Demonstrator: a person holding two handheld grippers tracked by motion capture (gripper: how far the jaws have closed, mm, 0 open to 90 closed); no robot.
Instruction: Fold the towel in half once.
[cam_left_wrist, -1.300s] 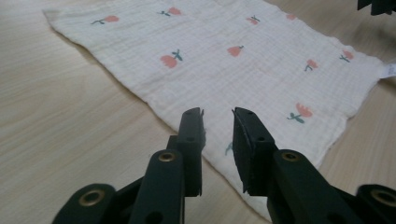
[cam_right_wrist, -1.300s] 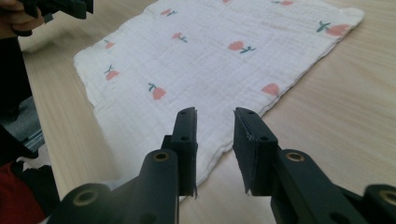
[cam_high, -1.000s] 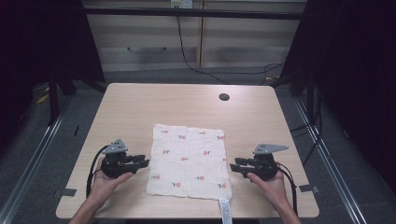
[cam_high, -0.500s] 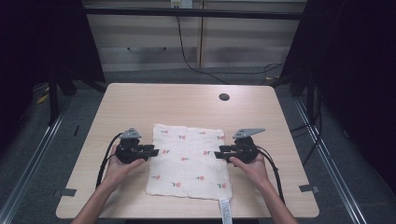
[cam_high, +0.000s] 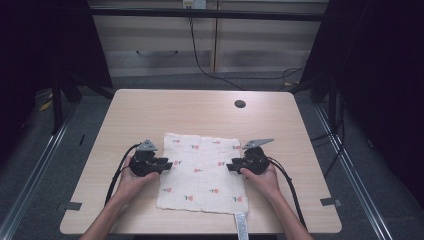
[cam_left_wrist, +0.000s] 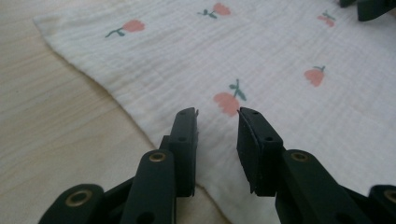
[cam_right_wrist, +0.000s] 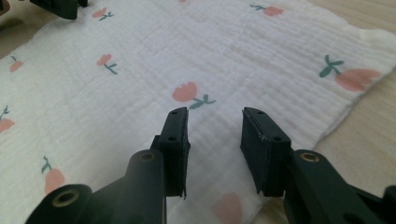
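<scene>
1. While lying flat on the pale wooden table (cam_high: 150, 115), near its front edge, the white crinkled muslin cloth with small pink flowers (cam_high: 202, 170) looks light, limp, unbreakable.
2. Left gripper (cam_left_wrist: 217, 116) and right gripper (cam_right_wrist: 215, 114): jaws parted, empty, low over opposite side edges.
3. Best hold: pinch the edges or corners; expect sagging.

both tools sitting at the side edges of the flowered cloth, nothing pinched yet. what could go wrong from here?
1. The cloth lies flat on the table, so the left tool, jaws apart over its edge, may close on air or scrape wood instead of catching fabric.
2. The right tool sits farther in over the cloth; uneven bites could skew any fold or lift.
3. The fabric looks thin and crinkled; pushing inward might bunch it rather than grip it.
</scene>
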